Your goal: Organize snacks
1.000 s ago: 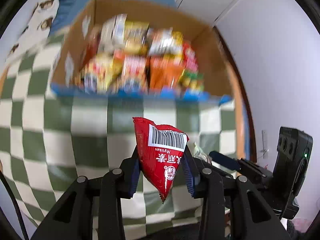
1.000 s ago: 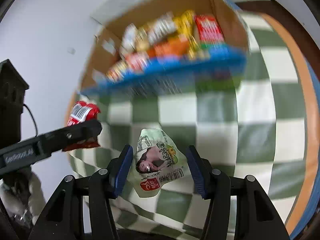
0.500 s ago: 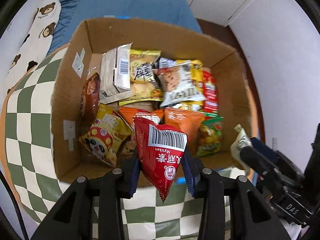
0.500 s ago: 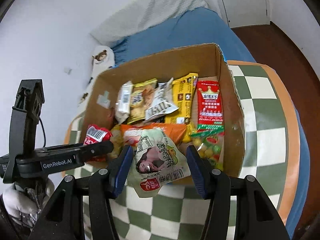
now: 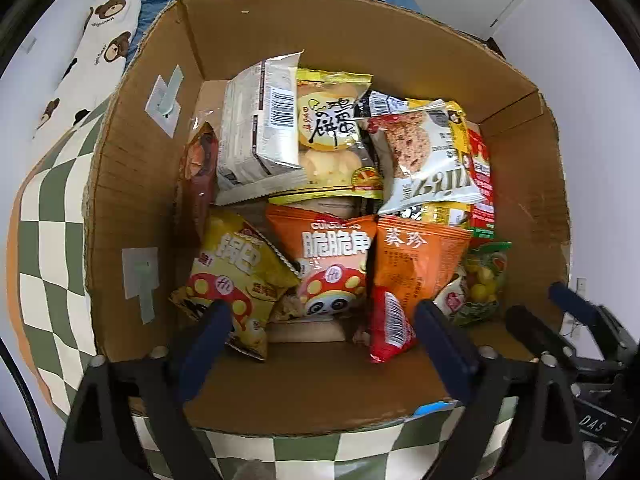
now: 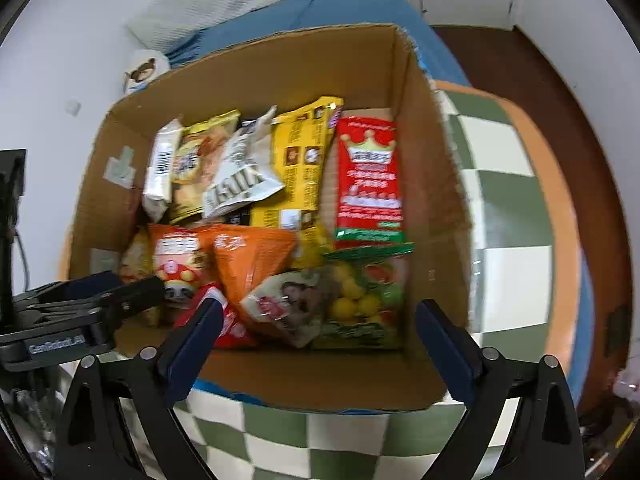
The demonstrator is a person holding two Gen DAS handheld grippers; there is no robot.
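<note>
On the green-and-white checkered tablecloth (image 5: 44, 264) stands the big open brown cardboard box (image 5: 136, 184), near the cloth's front edge, and it is filled with snack packets from its far wall almost to its near wall. Both new packets now lie inside, along the near wall: the small red foil packet with a barcode (image 5: 390, 326) at the middle, leaning on the orange bag with white characters (image 5: 416, 264), and the pale packet with a woman's picture (image 6: 290, 306) toward the near right corner, beside the green bag of yellow balls (image 6: 362, 300).

The left gripper (image 5: 322, 340) has its blue-padded jaws spread wide with nothing between them, and the right gripper (image 6: 318, 338) is the same, both above the near wall.

So the placing step seems finished. The right view is somewhat blurred, so I cannot say if the pale packet lies flat. Next, both grippers should probably withdraw over the near wall, without catching its edge, and look for further loose snacks.
</note>
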